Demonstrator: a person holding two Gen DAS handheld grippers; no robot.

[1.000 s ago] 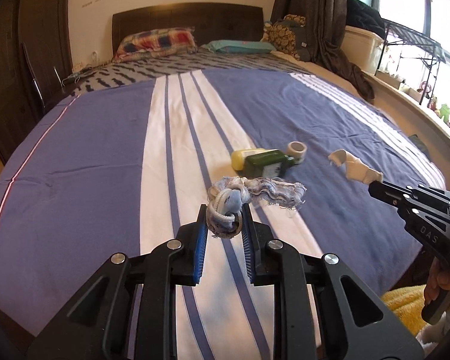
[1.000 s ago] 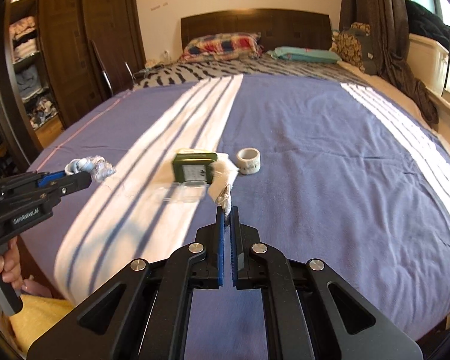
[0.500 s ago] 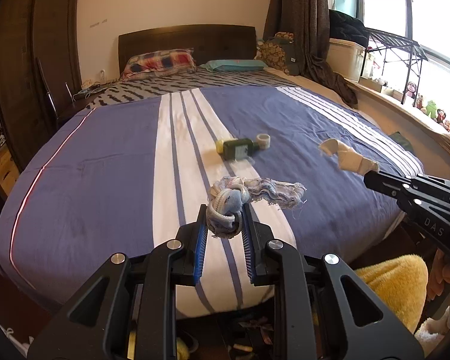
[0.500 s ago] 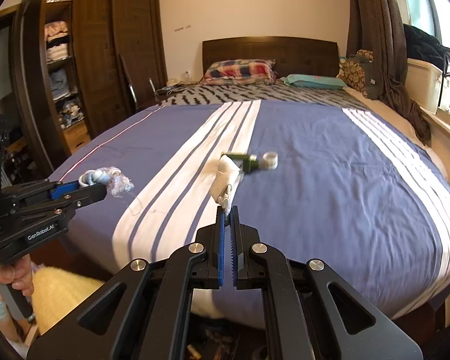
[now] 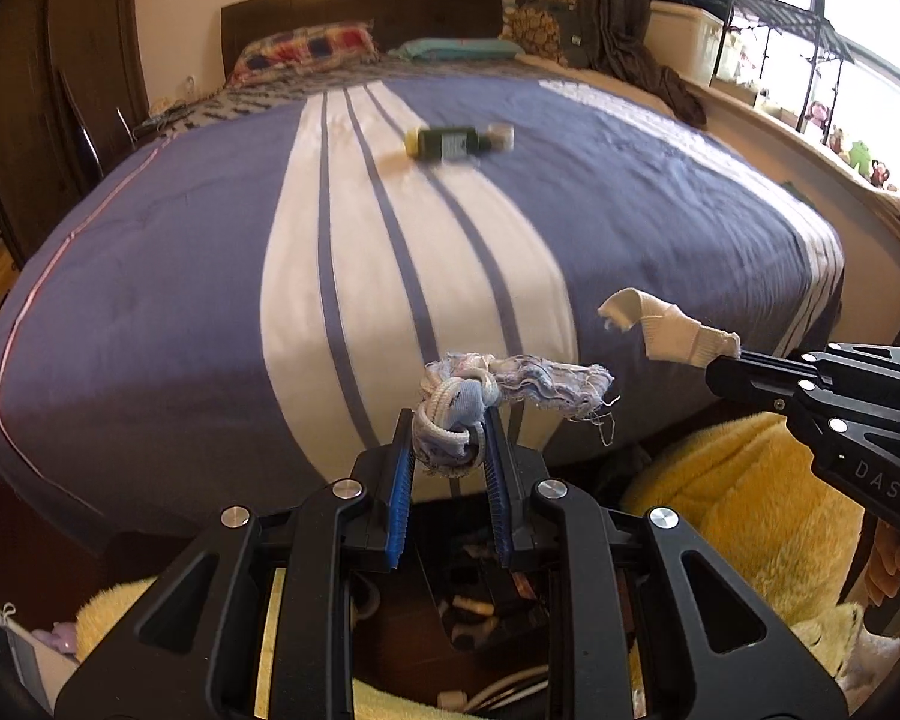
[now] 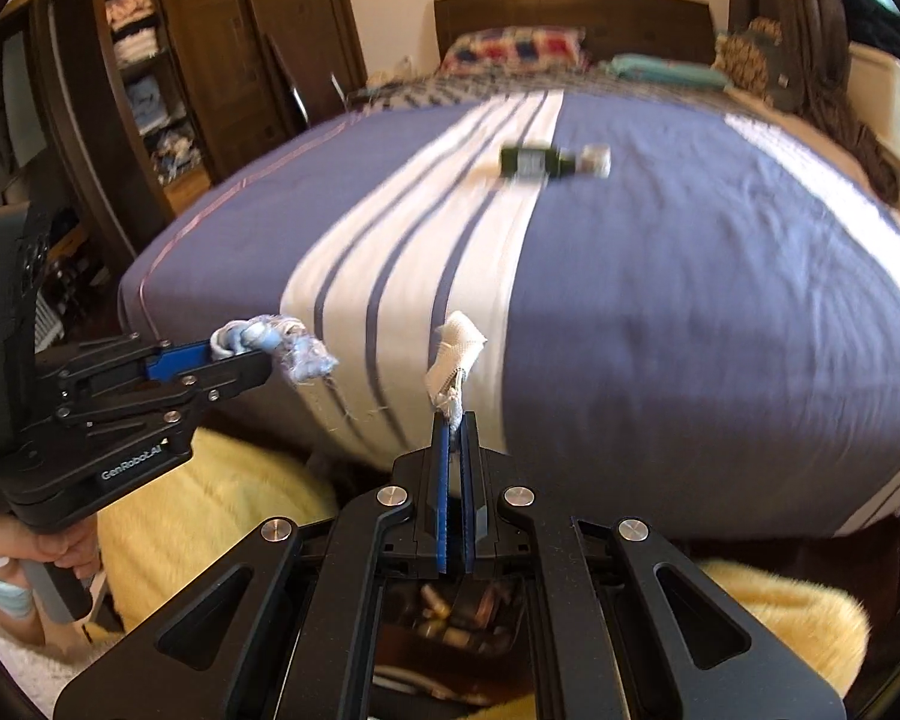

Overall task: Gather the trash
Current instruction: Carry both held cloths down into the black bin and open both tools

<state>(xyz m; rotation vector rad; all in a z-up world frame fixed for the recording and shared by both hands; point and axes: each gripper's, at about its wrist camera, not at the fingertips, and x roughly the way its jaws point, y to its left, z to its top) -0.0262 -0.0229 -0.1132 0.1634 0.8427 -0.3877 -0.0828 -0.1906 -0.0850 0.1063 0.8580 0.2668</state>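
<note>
A wide bed point(image 5: 150, 276) under a purple-and-white striped cover fills the room and serves as the marker for everything else here. Off its foot end, below the mattress edge, a yellow fluffy rug point(image 5: 738, 516) lies on the floor around a dark open bin point(image 5: 474, 606) with small items inside, probably where the rubbish is bound.

The left gripper point(image 5: 447, 450), hanging just beyond the foot of the bed and above the bin, is clamped on a knotted blue-and-white rag point(image 5: 468, 402), whose frayed tail sticks out to the right. The bundle is thick, so the jaws stand partly apart around it.

The right gripper point(image 6: 453, 420), also off the foot end and to the right of its partner, is pinched almost fully together on the tail of a white cloth scrap point(image 6: 453, 354), which stands up limply from the fingertips; a thin piece needs the tighter squeeze. Holding one piece in each tool seems meant to save a trip.

Far up the bed toward the headboard point(image 5: 360, 6), on the white stripes, a dark green bottle point(image 5: 450, 144) lies on its side with a small white roll point(image 5: 501, 135) at its right end, touching or nearly so. Both appear to be litter not yet picked up, so the collection looks only partly done.
</note>
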